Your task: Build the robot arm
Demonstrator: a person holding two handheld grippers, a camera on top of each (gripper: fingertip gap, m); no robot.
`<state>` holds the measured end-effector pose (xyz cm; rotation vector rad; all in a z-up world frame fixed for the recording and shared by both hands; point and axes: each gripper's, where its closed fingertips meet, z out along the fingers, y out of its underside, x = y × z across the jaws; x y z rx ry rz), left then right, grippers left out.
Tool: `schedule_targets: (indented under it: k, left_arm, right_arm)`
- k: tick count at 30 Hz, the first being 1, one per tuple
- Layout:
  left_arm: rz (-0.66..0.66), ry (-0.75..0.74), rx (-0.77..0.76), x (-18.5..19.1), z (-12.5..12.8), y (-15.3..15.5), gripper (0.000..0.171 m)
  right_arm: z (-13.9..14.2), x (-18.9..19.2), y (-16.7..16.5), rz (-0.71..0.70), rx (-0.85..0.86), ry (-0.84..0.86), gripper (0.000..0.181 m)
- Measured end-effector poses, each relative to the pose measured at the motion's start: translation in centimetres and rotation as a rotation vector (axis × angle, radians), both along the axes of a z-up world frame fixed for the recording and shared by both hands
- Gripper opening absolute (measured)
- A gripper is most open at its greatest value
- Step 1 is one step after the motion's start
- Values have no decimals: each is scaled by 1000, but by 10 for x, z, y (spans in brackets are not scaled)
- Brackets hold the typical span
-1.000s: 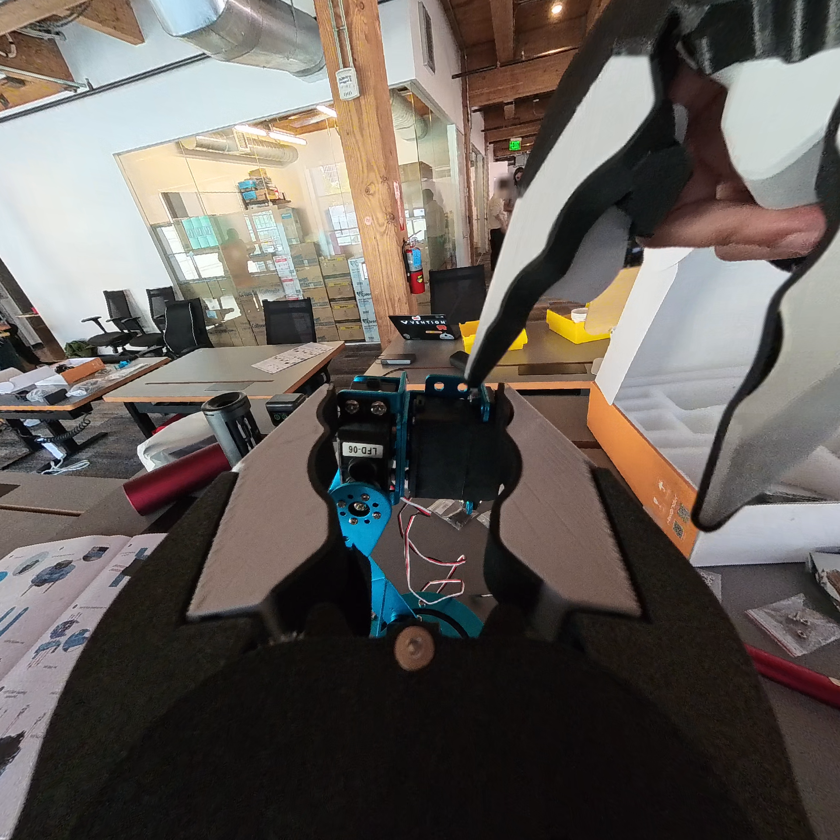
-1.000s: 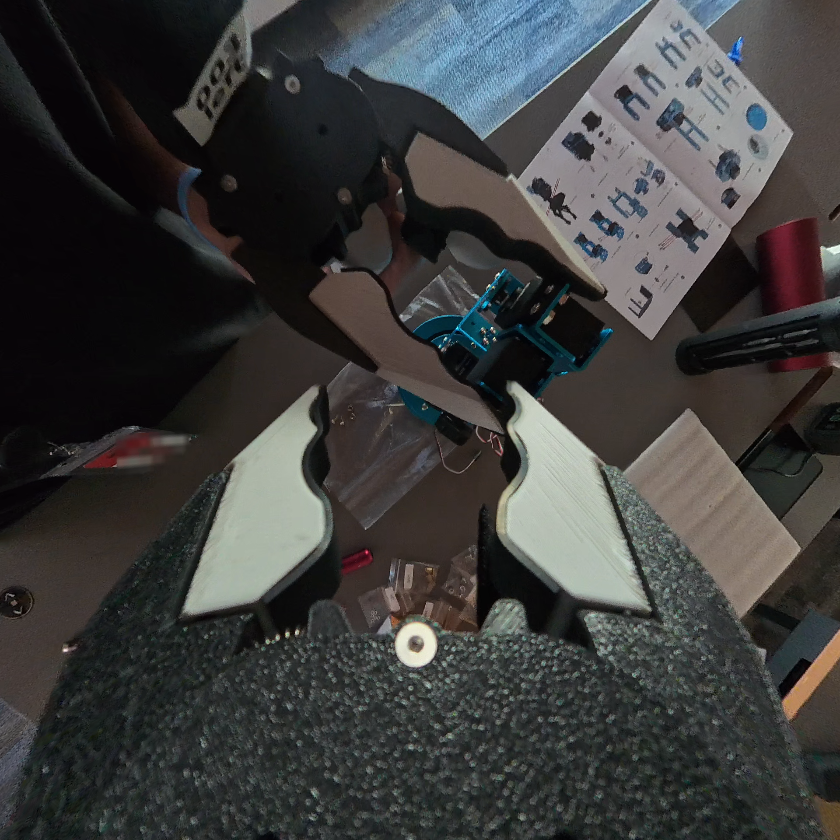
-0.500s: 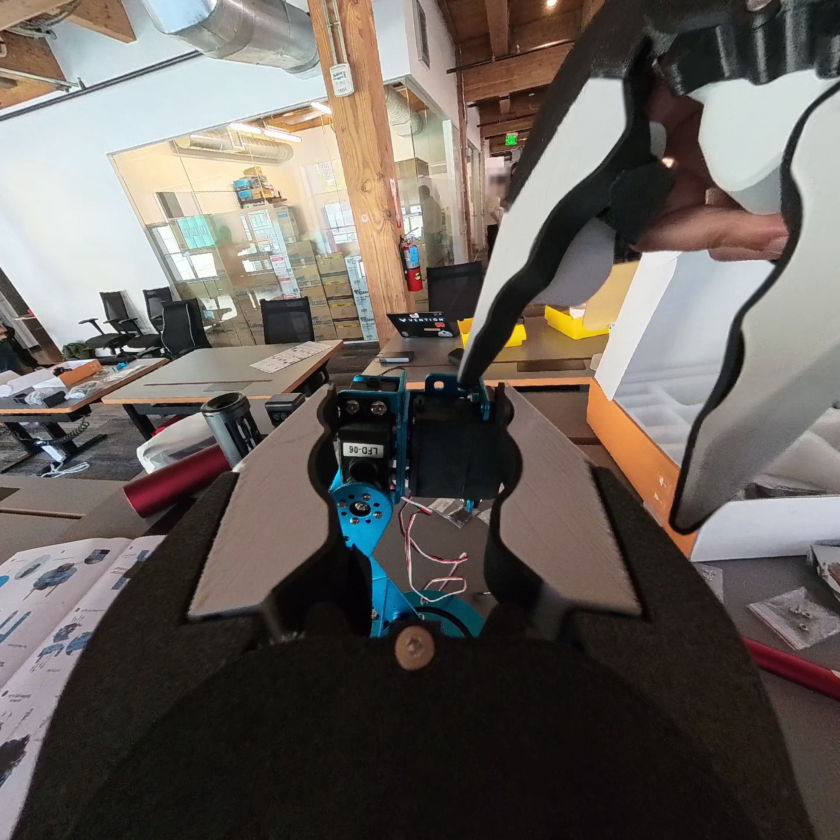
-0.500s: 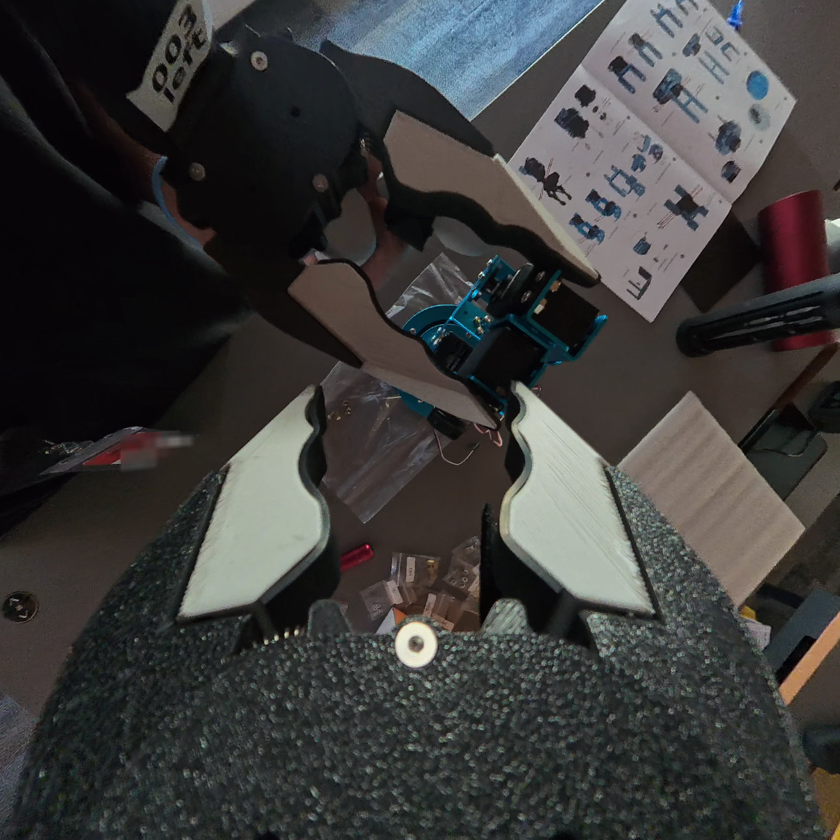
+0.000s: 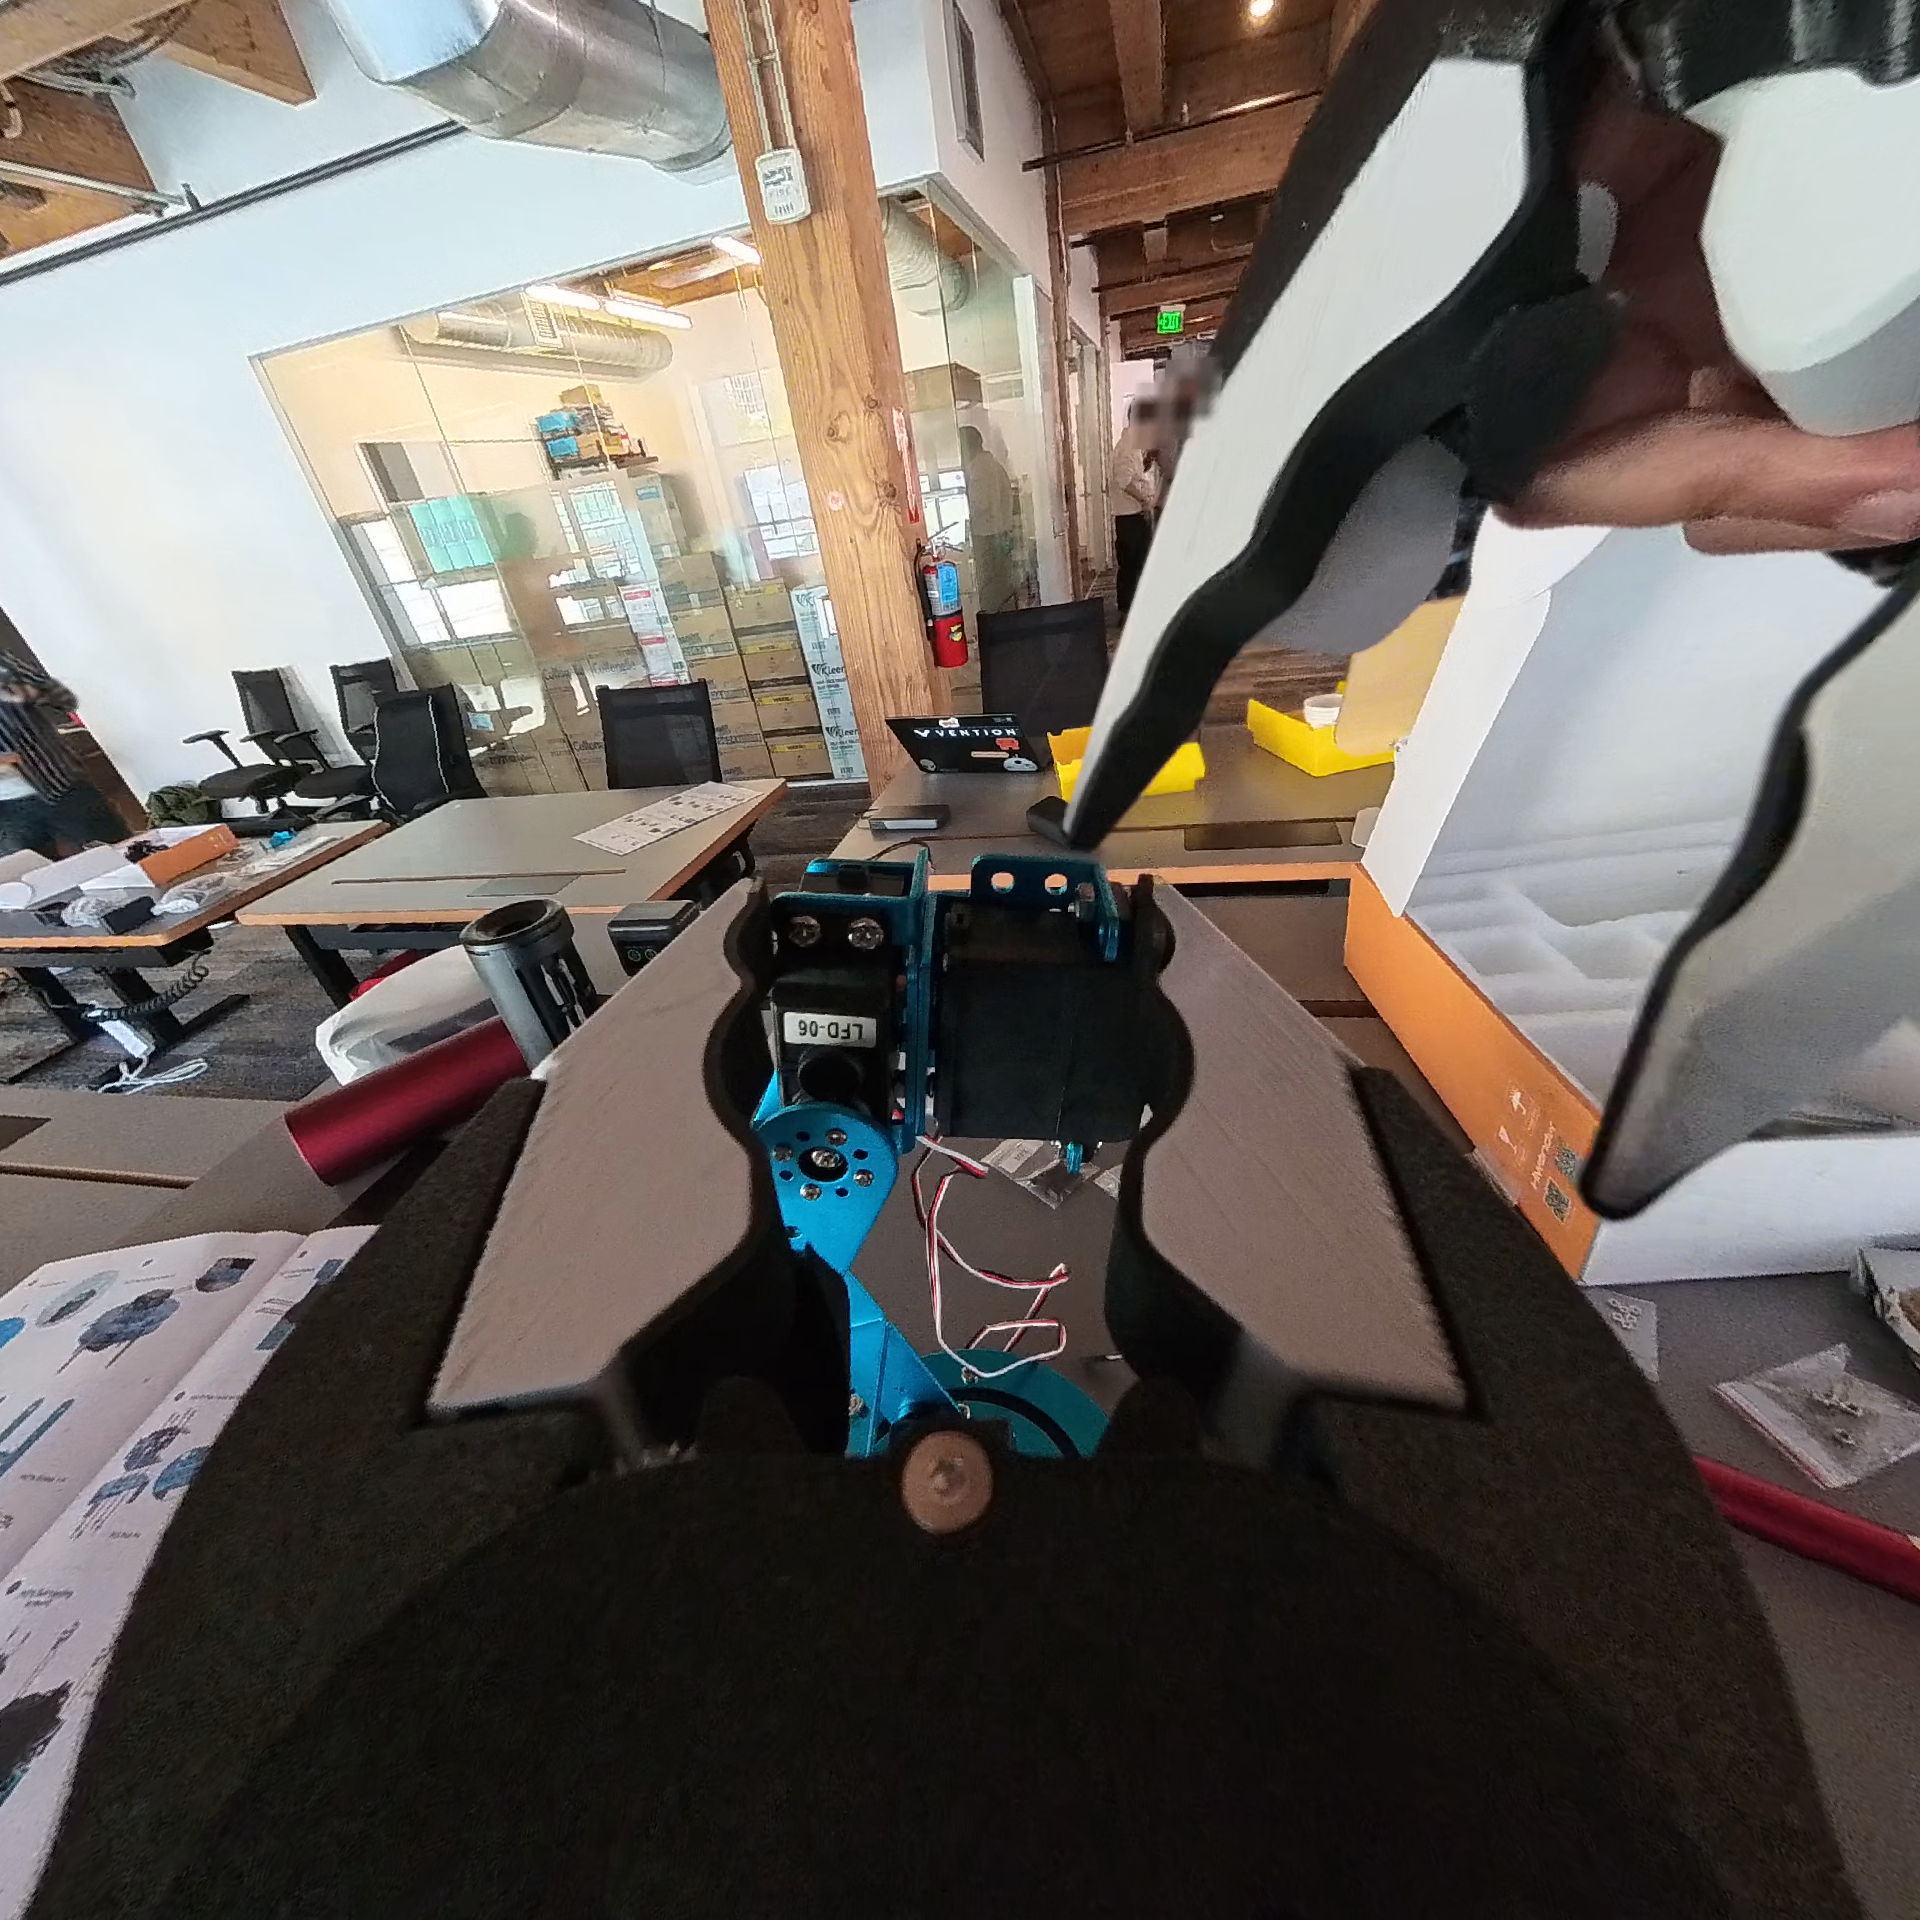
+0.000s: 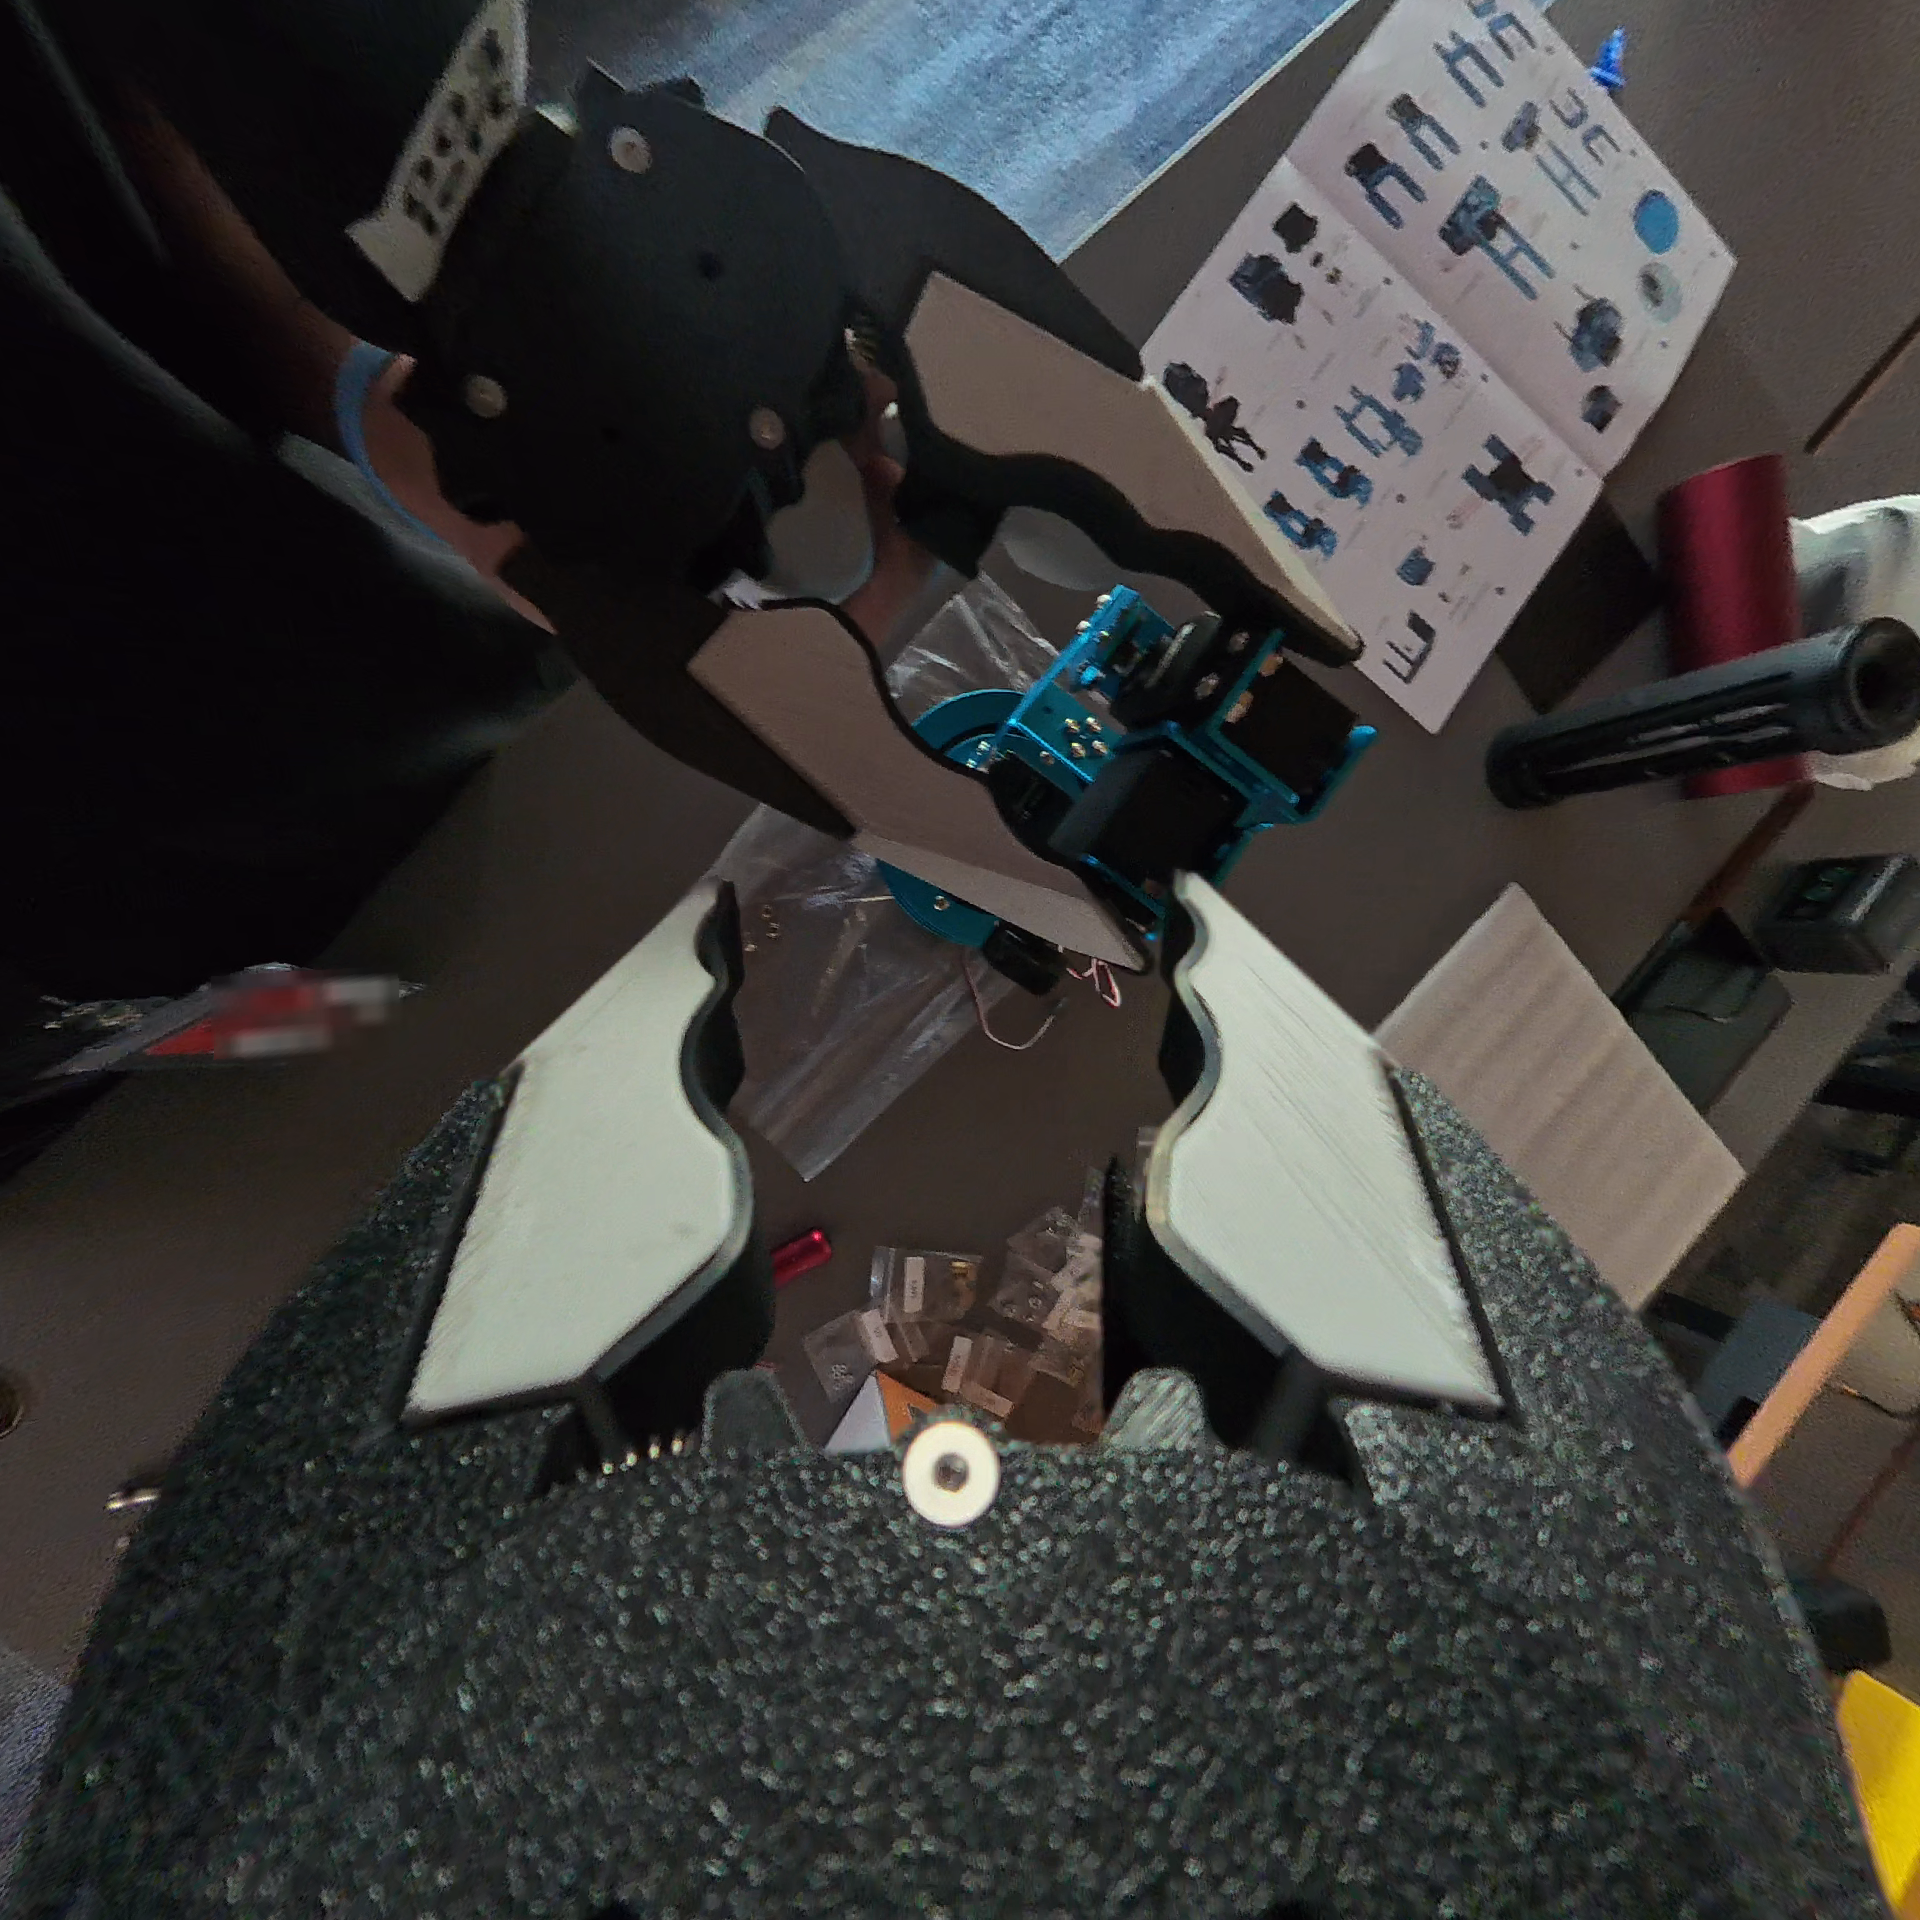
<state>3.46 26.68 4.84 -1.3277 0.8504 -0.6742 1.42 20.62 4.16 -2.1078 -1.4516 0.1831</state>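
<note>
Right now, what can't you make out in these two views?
- Left wrist view: the blue servo assembly base, hidden behind the left tool.
- Right wrist view: the small parts bags, too small and partly behind the right tool.
- Right wrist view: the instruction sheet, motion-blurred.

I log, on the grey table (image 6: 1434,831):
- an open instruction booklet (image 6: 1455,343)
- a red tube (image 6: 1725,582) with a black ribbed cylinder (image 6: 1704,717) lying across it
- small clear bags of hardware (image 6: 977,1340)
- a white foam sheet (image 6: 1558,1091)
- an orange-edged white box (image 5: 1475,1049)

Farther off:
- yellow trays (image 5: 1309,743)
- a laptop (image 5: 961,740)
- a wooden post (image 5: 831,416)
- a red fire extinguisher (image 5: 945,613)
</note>
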Motion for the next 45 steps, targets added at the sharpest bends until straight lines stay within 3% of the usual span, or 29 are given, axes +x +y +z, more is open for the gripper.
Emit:
schedule_targets:
  k: [4,8,15,17,25,28,35,36,38,45]
  left_arm:
    - [1,3,4,0,0,0,68]
    - [1,0,2,1,0,0,68]
    - [-1,3,7,2,-1,0,68]
    - [1,2,8,1,0,0,68]
    - [3,2,9,1,0,0,68]
    - [4,2,10,1,0,1,68]
    - [7,5,14,1,0,1,68]
    - [6,4,15,1,0,1,68]
    - [5,1,7,1,0,2,68]
    - [5,9,14,1,0,1,68]
  right_arm:
    - [-7,0,-1,-9,-35,-7,84]
    - [3,-8,-6,11,-25,31,78]
    - [-8,-2,-3,-22,-34,-33,88]
    - [0,-9,-9,2,-37,11,78]
    - [-10,-2,-1,-31,-33,-37,91]
    - [0,-11,-7,-2,-38,26,81]
    - [-9,-4,-5,-30,-56,-26,97]
    - [-3,-12,-11,2,-70,26,84]
    - [7,-20,-14,20,-61,80,82]
    - [-12,-4,-1,-33,-20,-41,94]
